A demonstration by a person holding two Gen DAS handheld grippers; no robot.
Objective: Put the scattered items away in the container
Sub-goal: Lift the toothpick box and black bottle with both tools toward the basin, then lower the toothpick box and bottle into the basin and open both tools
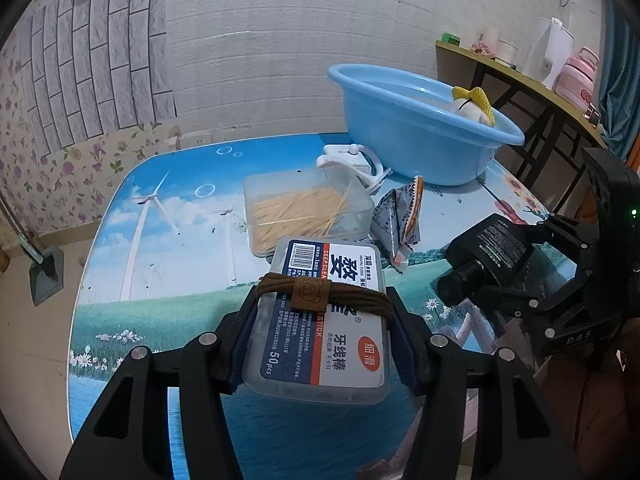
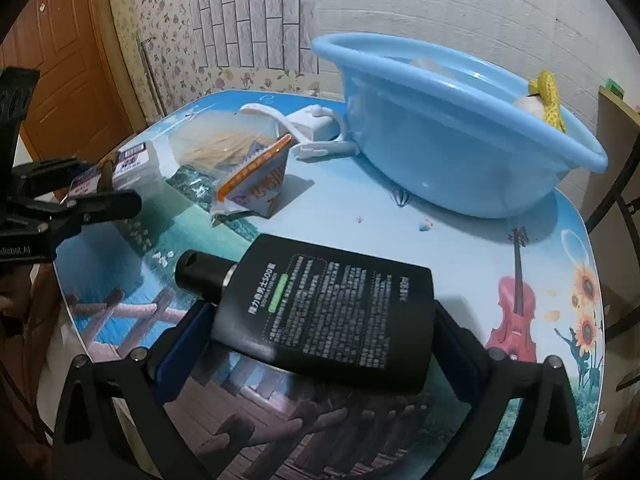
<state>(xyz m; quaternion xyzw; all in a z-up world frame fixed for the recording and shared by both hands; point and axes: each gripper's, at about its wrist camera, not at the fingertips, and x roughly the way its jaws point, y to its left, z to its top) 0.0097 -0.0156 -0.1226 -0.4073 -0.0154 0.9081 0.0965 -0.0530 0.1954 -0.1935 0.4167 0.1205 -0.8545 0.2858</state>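
Surface: a tabletop [image 1: 168, 264] printed with wind turbines, sea, a violin and sunflowers is seen before a grey brick-pattern wall.
Floss box: a clear dental floss box [image 1: 324, 320] is clamped between the fingers of the left gripper [image 1: 320, 344], raised at the near edge of the table; a brown hair tie [image 1: 320, 296] is wrapped around it.
Floss label: "DENTAL FLOSS", "DEEP CLEA…", "…STICK" and "50pcs" can be read; the middle is covered by the tie.
Black bottle: a flat black bottle [image 2: 320, 312] is gripped by the right gripper [image 2: 320, 344], cap pointing left, near the table's right side.
Bottle label: white small print and a green bar are seen; the text is too fine to read.
Container: a blue basin [image 2: 452, 136] stands far right, with a white item with yellow mesh [image 2: 544, 100] inside, partly hidden by the rim.
Scattered items: a clear box of toothpicks [image 1: 304, 208], a crumpled snack packet [image 2: 256, 184] and a white plastic clip [image 2: 316, 128] lie between the grippers and the basin.
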